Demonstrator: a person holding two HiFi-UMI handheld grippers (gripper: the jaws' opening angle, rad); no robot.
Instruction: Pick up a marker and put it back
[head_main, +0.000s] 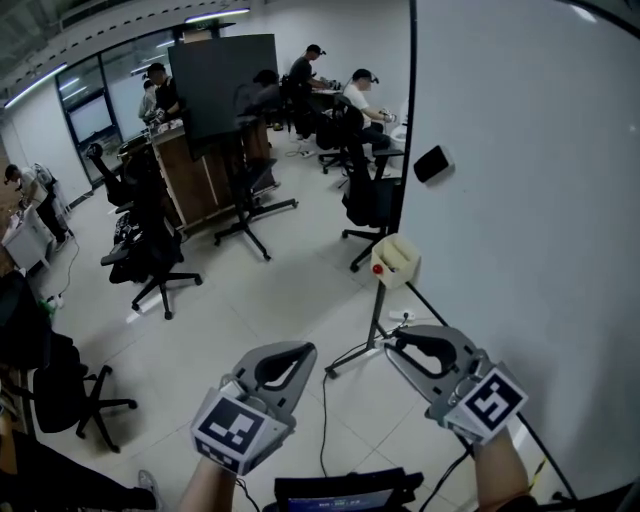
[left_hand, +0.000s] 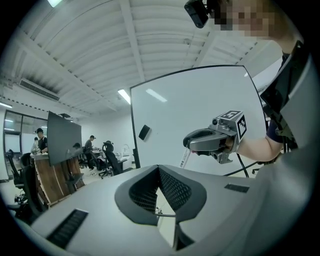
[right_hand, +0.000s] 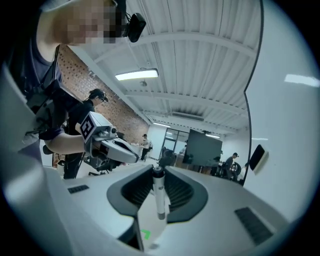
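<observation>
A white marker (right_hand: 159, 192) with a dark cap stands upright between the jaws of my right gripper (right_hand: 158, 172), which is shut on it. From the left gripper view the marker (left_hand: 184, 159) hangs below the right gripper (left_hand: 189, 142), in front of the whiteboard (left_hand: 200, 105). In the head view both grippers are held low and side by side, the right gripper (head_main: 393, 342) close to the whiteboard (head_main: 530, 200). My left gripper (head_main: 296, 352) has its jaws together with nothing between them (left_hand: 159, 170).
A black eraser (head_main: 432, 163) sticks to the whiteboard. A beige box with a red button (head_main: 395, 260) sits on a stand by the board's foot. Office chairs (head_main: 150, 255), a dark panel on a stand (head_main: 222, 80) and seated people fill the room to the left.
</observation>
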